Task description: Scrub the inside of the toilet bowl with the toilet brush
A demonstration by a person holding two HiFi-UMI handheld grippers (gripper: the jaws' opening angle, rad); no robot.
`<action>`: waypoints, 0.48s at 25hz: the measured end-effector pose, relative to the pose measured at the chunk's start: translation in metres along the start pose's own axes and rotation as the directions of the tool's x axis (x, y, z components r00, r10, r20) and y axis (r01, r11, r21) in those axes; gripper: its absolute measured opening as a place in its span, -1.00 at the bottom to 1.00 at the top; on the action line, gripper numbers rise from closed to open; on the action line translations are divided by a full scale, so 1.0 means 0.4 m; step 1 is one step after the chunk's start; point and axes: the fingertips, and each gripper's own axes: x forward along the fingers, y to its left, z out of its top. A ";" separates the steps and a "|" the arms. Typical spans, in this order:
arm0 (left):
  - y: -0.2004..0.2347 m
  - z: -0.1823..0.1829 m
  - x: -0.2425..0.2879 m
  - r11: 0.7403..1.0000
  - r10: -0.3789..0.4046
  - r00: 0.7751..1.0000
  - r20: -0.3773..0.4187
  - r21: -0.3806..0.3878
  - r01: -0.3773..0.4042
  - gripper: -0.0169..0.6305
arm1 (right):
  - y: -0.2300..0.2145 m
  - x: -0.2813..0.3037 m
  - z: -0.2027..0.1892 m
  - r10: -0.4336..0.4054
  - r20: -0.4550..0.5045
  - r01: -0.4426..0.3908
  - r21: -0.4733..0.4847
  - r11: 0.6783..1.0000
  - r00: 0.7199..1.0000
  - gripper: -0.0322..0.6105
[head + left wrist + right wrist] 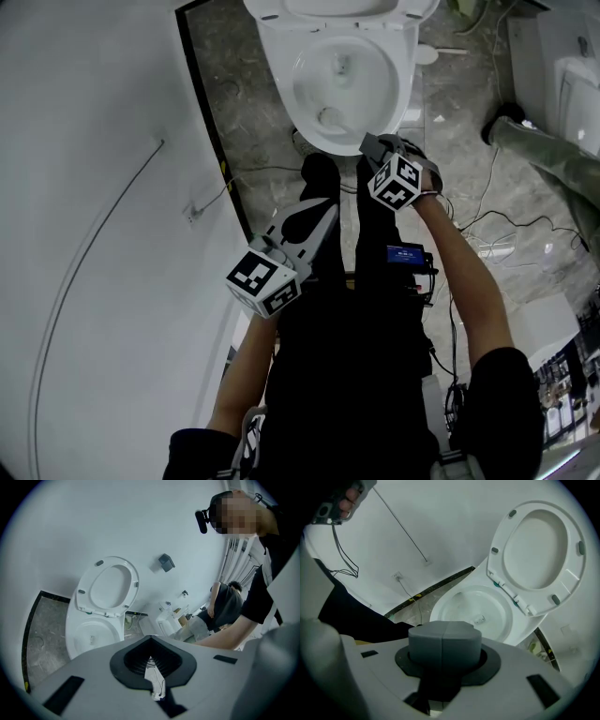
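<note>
The white toilet point(342, 84) stands open at the top of the head view, its seat and lid point(110, 585) raised against the wall. The bowl point(476, 609) looks bare inside, with a little water at the bottom. No toilet brush shows in any view. My right gripper point(372, 145) hovers just before the bowl's front rim; its two grey jaws point(444, 639) are pressed together with nothing between them. My left gripper point(314, 217) hangs lower, over the person's dark legs, and its black ribbed jaws point(151, 660) stand apart and empty.
A white wall point(94, 187) runs along the left, edged by a black strip. Cables point(487, 225) trail over the marble floor right of the toilet. Another person point(225, 604) crouches at the right, a leg point(544, 155) reaching in. A dark box point(165, 562) is fixed on the wall.
</note>
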 end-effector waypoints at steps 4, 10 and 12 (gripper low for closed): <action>-0.004 -0.007 0.005 1.000 -0.005 1.000 -0.003 0.006 0.005 -0.93 | -0.010 -0.003 -0.042 -0.010 -0.027 0.010 -0.008 1.000 1.000 -0.41; -0.007 -0.012 0.011 1.000 -0.007 1.000 -0.005 0.008 0.007 -0.93 | -0.043 -0.003 -0.099 -0.032 -0.072 0.030 -0.028 0.999 0.997 -0.41; -0.007 -0.016 0.012 1.000 -0.007 1.000 -0.007 0.007 0.007 -0.93 | -0.057 -0.001 -0.114 -0.043 -0.086 0.040 -0.037 0.999 0.995 -0.41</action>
